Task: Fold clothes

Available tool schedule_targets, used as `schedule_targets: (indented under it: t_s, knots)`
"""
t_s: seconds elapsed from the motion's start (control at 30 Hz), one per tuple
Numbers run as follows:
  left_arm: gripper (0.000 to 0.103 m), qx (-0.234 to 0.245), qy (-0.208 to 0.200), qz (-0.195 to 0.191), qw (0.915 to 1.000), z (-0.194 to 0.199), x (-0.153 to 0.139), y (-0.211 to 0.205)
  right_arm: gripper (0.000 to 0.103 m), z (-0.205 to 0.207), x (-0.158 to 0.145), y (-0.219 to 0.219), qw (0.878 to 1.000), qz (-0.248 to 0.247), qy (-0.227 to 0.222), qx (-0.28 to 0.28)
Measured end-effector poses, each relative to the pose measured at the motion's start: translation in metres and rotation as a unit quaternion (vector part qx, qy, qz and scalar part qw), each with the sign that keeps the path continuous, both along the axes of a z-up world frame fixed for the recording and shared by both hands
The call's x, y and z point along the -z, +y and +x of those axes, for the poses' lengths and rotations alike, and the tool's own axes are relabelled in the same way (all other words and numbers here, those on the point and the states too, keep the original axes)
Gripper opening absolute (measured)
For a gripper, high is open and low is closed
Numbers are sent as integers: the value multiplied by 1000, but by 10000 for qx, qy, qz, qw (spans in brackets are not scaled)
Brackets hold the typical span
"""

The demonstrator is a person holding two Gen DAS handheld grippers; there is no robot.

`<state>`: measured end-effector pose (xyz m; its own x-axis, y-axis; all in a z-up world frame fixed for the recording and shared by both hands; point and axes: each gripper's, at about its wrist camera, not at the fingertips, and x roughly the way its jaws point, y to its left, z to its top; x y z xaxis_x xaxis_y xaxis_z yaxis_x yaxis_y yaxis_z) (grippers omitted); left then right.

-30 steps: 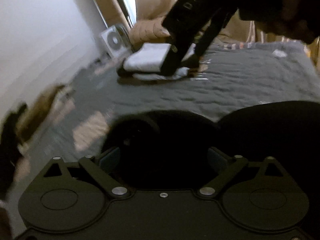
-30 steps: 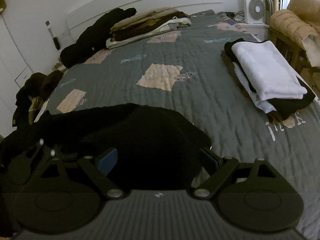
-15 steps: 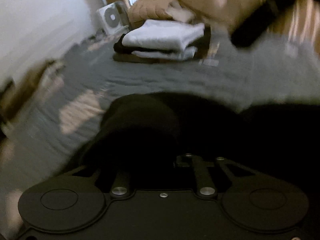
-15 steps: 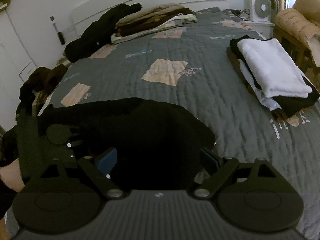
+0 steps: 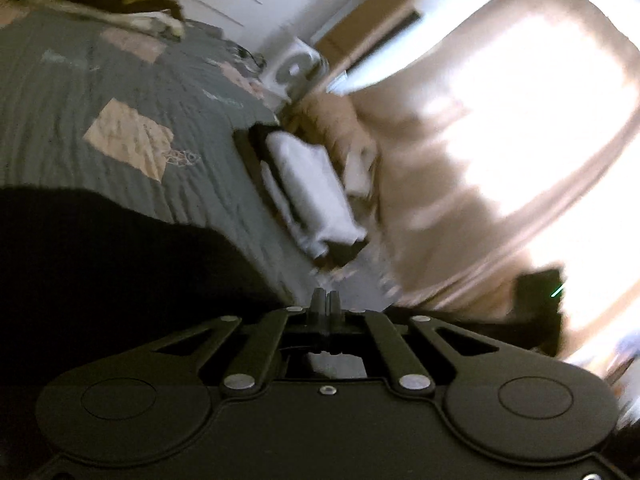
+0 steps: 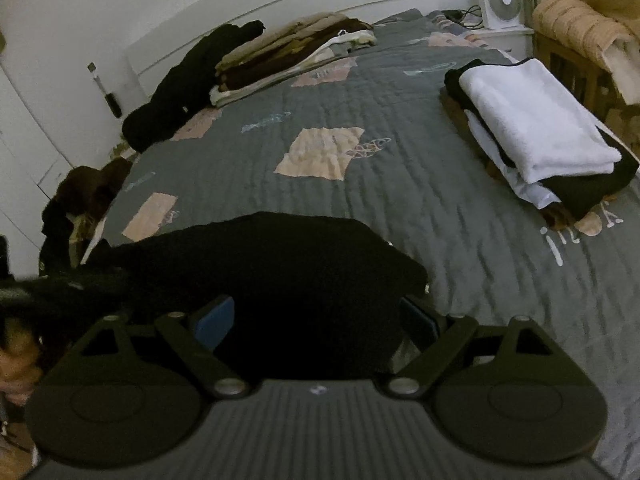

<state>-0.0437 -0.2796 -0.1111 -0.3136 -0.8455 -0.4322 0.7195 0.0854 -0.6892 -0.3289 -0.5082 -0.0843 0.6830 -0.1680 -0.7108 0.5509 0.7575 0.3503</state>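
Left hand-held gripper (image 5: 325,300): fingers pressed together with nothing visible between them; the blurred view sits sharply canted, so the hand appears rolled onto its side, aimed shallowly down across the bed (image 5: 72,92).

Right hand-held gripper (image 6: 316,320): fingers spread wide, blue pads (image 6: 214,318) on either side of the near edge of the black garment (image 6: 280,264), not pressing it; aimed steeply down, level and steady.

Black garment: lies bunched on the grey quilt at the near edge of the bed, directly before both grippers.

Step in hand, as judged: taking up an edge for a fold. Best done by closing on a single layer at a corner, then drawing it flat before folding.

Folded stack (image 6: 536,136): white towel on dark items, far right of the bed.

Unfolded pile (image 6: 288,56): by the headboard.
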Motion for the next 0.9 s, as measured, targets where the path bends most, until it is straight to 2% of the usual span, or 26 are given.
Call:
schedule_targets:
  t_s: [0.1,0.17,0.2,0.23,0.27,0.3,0.33,0.4,0.5,0.57,0.67,0.77,0.8,0.83,0.9]
  knots:
    - [0,-83,-710,489,9962,1,-12,11,89,7,0,0,10000,0,-62,-63]
    - [4,-52,-1038,774,9916,-7,-13,13,89,11,0,0,9999,3,-93,-93]
    - [14,-40,-1020,800,9916,-14,-10,12,89,12,1,-1,9999,8,-104,-95]
    - [40,-29,-1003,826,9915,-20,-8,12,89,13,1,-1,9999,24,-119,-84]
    - [56,-39,-987,835,9916,-27,-4,11,89,13,1,-2,9999,45,-135,-66]
    - [82,-103,-975,794,9920,-36,1,10,89,12,2,-3,9999,62,-145,-53]
    - [86,-181,-915,711,9931,-44,7,8,89,11,2,-3,9998,75,-151,-43]
    - [86,-420,-413,424,9974,-49,22,3,89,9,2,-5,9999,72,-128,-39]
    - [86,-678,132,596,9958,-51,47,-15,89,2,3,-8,9999,65,-82,21]
    - [85,-765,222,762,9939,-52,60,-30,89,-2,4,-12,9999,90,-70,89]
    - [82,-915,592,612,9922,-49,73,-43,89,-8,7,-17,9997,125,-56,182]
    - [64,-1209,817,462,9882,-43,79,-57,89,-11,9,-21,9997,139,-40,208]
    - [49,-1280,906,525,9862,-40,82,-64,89,-11,10,-22,9996,155,-40,217]
    - [28,-1325,965,656,9843,-37,86,-71,89,-11,12,-23,9996,176,-43,228]
    - [6,-1415,1032,823,9811,-32,93,-80,89,-11,14,-27,9995,213,-54,238]
